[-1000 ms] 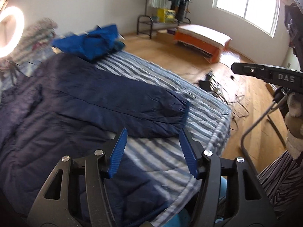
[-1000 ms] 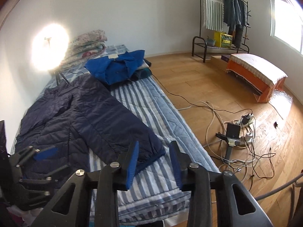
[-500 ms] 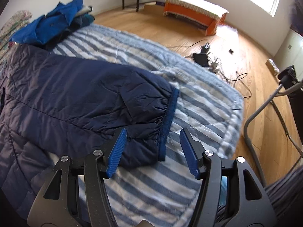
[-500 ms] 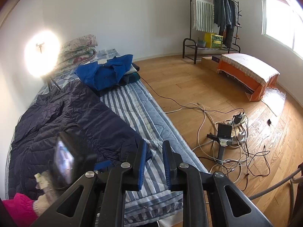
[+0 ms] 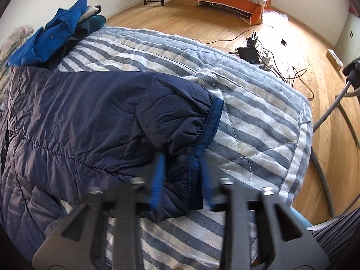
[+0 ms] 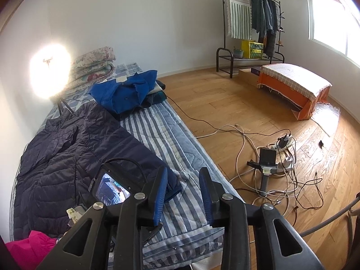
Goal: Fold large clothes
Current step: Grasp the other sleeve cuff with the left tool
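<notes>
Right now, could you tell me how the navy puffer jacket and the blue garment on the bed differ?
The navy puffer jacket lies spread flat, quilted and dark; the blue garment is brighter, smooth and crumpled atop a pile. The left hand-held gripper straddles the jacket's cuff; nothing touches the blue one. Both rest on the striped quilt.

A home bedroom: striped quilted mattress (image 6: 180, 139), clothes rack (image 6: 252, 13), wooden floor (image 6: 225, 103).

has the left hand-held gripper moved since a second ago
Yes. The left hand-held gripper has come forward and down to the jacket sleeve cuff, its fingers now straddling it on the striped quilt.
</notes>
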